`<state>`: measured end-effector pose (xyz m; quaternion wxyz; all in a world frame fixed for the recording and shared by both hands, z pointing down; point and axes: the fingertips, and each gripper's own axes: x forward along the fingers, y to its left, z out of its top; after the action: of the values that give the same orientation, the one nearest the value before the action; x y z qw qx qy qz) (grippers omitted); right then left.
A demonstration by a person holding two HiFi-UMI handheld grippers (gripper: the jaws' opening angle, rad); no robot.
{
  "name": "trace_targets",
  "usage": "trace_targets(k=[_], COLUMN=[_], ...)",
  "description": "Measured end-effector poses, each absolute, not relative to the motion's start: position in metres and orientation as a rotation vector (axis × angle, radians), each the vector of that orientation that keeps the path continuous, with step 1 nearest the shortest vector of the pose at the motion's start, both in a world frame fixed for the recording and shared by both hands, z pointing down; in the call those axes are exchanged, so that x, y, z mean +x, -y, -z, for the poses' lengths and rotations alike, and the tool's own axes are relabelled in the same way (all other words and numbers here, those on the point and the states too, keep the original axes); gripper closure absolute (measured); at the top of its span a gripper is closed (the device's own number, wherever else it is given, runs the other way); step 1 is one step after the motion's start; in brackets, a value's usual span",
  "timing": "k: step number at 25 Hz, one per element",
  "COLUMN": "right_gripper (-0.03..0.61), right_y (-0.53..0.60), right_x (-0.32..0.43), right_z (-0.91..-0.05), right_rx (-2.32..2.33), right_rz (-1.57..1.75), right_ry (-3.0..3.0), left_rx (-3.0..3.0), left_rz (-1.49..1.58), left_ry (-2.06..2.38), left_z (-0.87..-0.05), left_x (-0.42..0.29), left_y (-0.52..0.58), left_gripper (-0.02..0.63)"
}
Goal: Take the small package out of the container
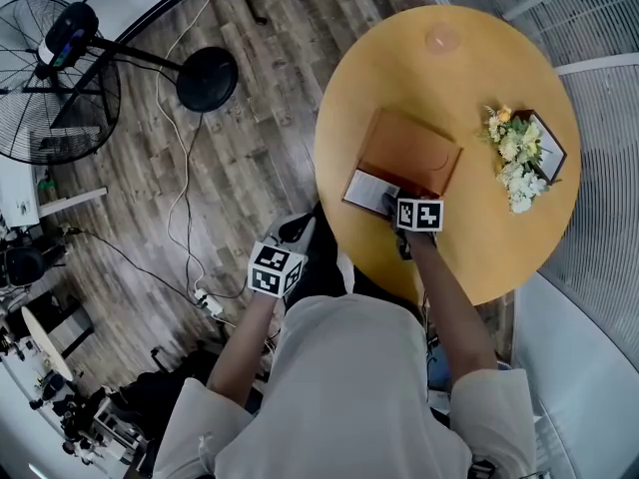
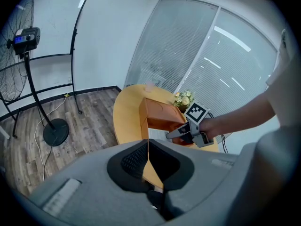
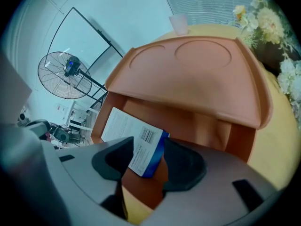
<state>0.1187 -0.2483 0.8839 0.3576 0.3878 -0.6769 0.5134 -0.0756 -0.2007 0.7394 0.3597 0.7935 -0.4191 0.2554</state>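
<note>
Two pads [image 3: 183, 166] of the right gripper [image 3: 146, 163] are seen closed in on a corner of the small package [image 3: 134, 133], with the white printed face against one pad and the blue edge against the other. Most of the package is lodged in the open front of the orange container [image 3: 197, 74], which lies on the round table [image 1: 479, 58]. The grasp appears made, but the pulling out is judged not yet done. The left gripper [image 2: 148, 161] is held off the table, its jaws pressed together on nothing.

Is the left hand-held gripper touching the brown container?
Apart. The head view shows the left hand-held gripper short of the table, well away from the container.
</note>
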Motion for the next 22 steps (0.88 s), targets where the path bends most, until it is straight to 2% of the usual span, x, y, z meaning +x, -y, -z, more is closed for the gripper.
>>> trace_targets(k=[11,22], right_gripper=[0.382,0.382], right_y=[0.244,0.233], right_x=[0.110,0.077], right_z=[-0.843,-0.783], right_rx=[1.095,1.154], right_rz=[-1.283,-1.079], right_ry=[1.873,2.056], left_rx=[2.096,2.161], left_rz=[-0.629,-0.591], left_ry=[1.084,1.064], left_z=[-0.721,-0.693], left_x=[-0.083,-0.084], left_y=[0.192,0.177], left_gripper=[0.594,0.594])
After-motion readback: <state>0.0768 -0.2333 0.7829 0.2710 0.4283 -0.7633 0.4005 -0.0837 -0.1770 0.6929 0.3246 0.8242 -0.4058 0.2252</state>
